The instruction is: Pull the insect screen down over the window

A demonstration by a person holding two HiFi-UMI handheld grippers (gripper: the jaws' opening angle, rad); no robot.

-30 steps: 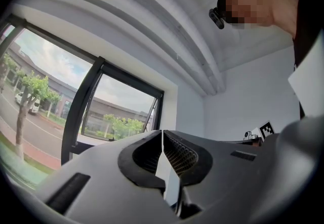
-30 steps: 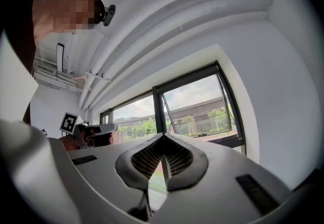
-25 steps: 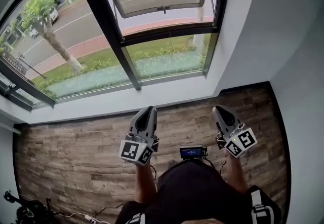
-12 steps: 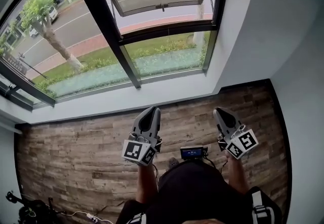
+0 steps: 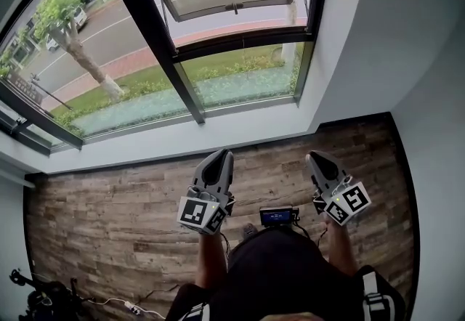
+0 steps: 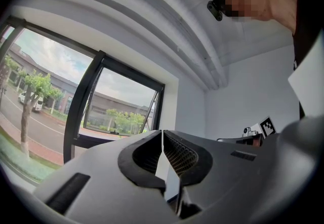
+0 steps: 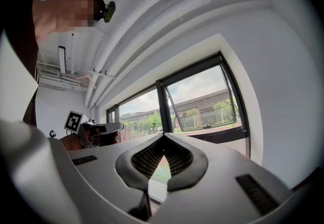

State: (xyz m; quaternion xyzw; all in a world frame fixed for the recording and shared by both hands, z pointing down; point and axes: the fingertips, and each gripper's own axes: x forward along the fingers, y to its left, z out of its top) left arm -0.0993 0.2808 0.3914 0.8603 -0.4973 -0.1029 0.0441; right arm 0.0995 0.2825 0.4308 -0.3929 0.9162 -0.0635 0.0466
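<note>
A big window (image 5: 156, 36) with dark frames fills the top of the head view. Its upper right sash (image 5: 232, 9) is tilted open outward. No insect screen or pull bar shows in any view. My left gripper (image 5: 220, 161) hovers over the wooden floor, points at the sill, and is shut with nothing in it. My right gripper (image 5: 314, 160) is level with it to the right, also shut and empty. In the left gripper view the left gripper (image 6: 162, 134) has its jaws pressed together. In the right gripper view the right gripper (image 7: 163, 137) has its tips touching.
A white sill (image 5: 182, 141) runs below the glass, and a white wall (image 5: 407, 36) closes the right side. A small screen device (image 5: 277, 217) hangs at the person's waist. Cables and a stand (image 5: 43, 298) lie at the floor's lower left. White pipes (image 6: 167, 30) cross the ceiling.
The left gripper has drifted slightly to the right, and the head view has shifted a little. Both grippers stay shut and empty.
</note>
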